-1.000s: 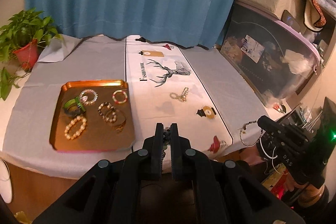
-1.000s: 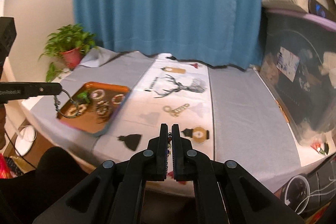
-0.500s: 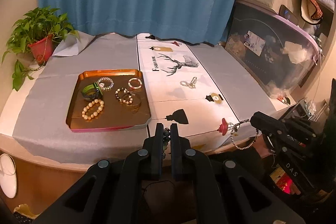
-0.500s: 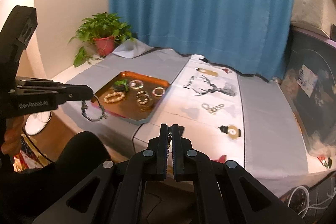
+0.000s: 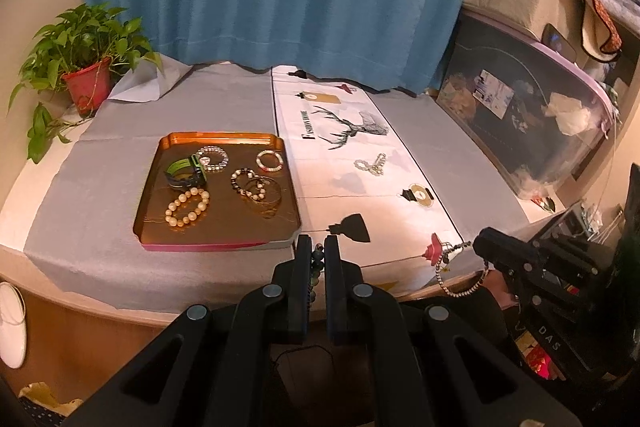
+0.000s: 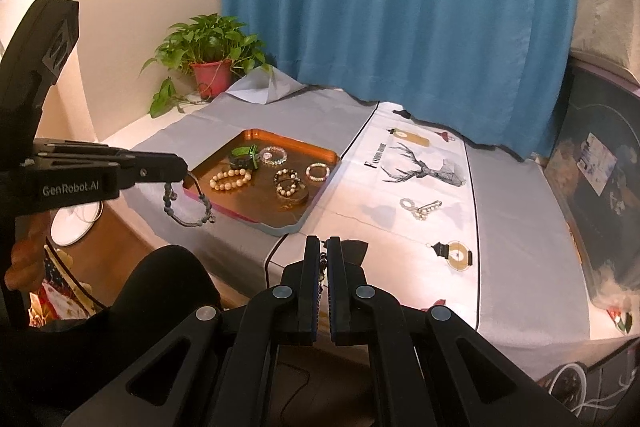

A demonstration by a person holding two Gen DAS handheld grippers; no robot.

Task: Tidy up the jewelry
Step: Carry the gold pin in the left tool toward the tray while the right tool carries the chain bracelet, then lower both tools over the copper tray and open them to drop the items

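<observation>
An orange tray (image 5: 218, 231) (image 6: 320, 151) on the grey cloth holds several bracelets and a green watch (image 5: 188, 171). My left gripper (image 5: 318, 247) is shut on a dark beaded bracelet (image 6: 188, 205), which hangs off the table's near edge, in front of the tray. My right gripper (image 6: 324, 247) is shut on a thin silver bead chain (image 5: 456, 277), which hangs near the table's front right. A pearl-and-gold piece (image 5: 372, 163) (image 6: 420, 209) lies loose on the white runner.
A white runner (image 5: 348, 163) with a deer print runs down the middle of the table. A potted plant (image 5: 86, 67) stands at the back left. A blue curtain hangs behind. Dark clear-lidded storage (image 5: 528, 115) lines the right side.
Both grippers have pulled back and up from the table, each still holding its bracelet. The tray and table now sit farther away in both views.
</observation>
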